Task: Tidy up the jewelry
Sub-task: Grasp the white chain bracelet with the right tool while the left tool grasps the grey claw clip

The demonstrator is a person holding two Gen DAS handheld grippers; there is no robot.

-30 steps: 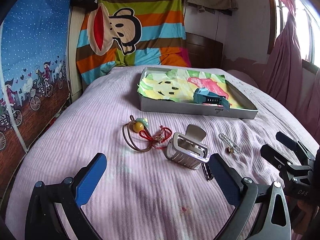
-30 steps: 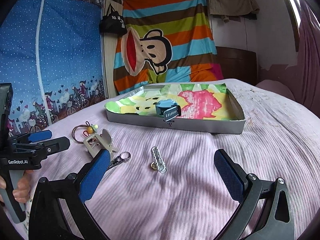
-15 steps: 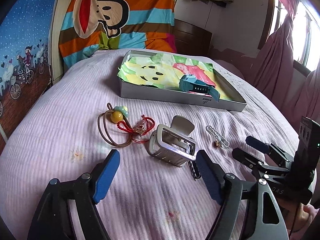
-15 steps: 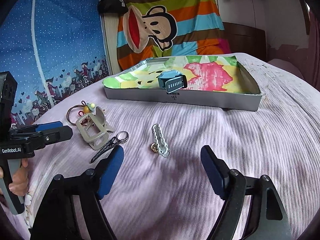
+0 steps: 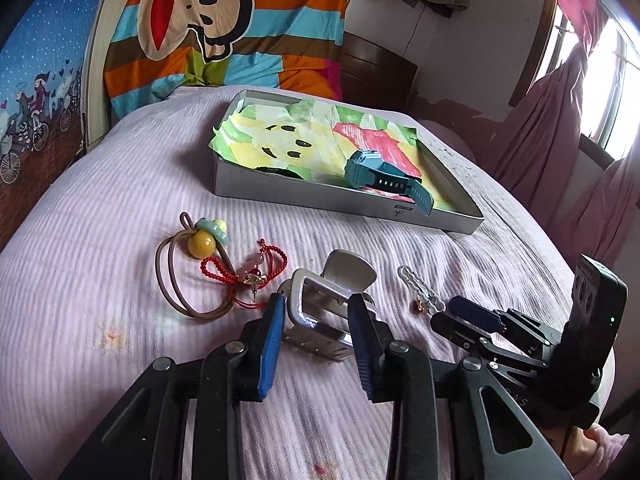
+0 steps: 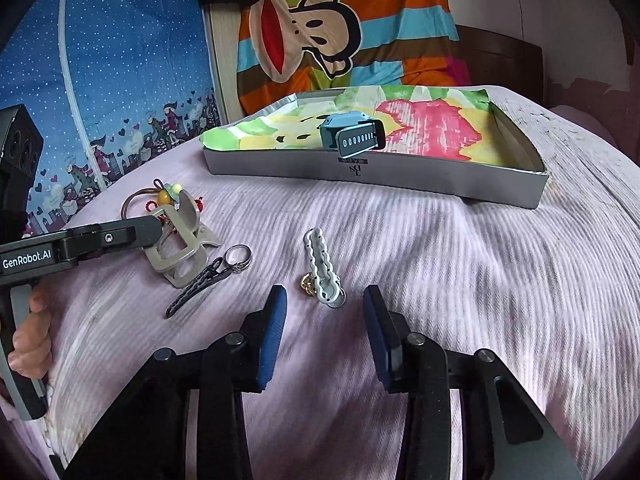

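Observation:
A silver claw hair clip (image 5: 320,312) lies on the pink bedspread. My left gripper (image 5: 316,312) has its jaws on either side of it, narrowed close to its sides; it also shows in the right wrist view (image 6: 120,236). A small white hair clip (image 6: 323,268) with a gold earring (image 6: 307,283) beside it lies just ahead of my right gripper (image 6: 324,308), which is part open and empty. A grey tray (image 5: 320,196) with colourful paper holds a teal watch (image 5: 380,176).
A brown hair tie with a yellow bead (image 5: 200,240) and a red bead bracelet (image 5: 244,268) lie left of the claw clip. A ring (image 6: 239,258) and a black hairpin (image 6: 196,286) lie to its right. A striped blanket (image 5: 224,40) hangs behind the bed.
Both grippers moved forward and down toward the bed. The left gripper's jaws narrowed around the claw clip. The right gripper's jaws narrowed near the white clip.

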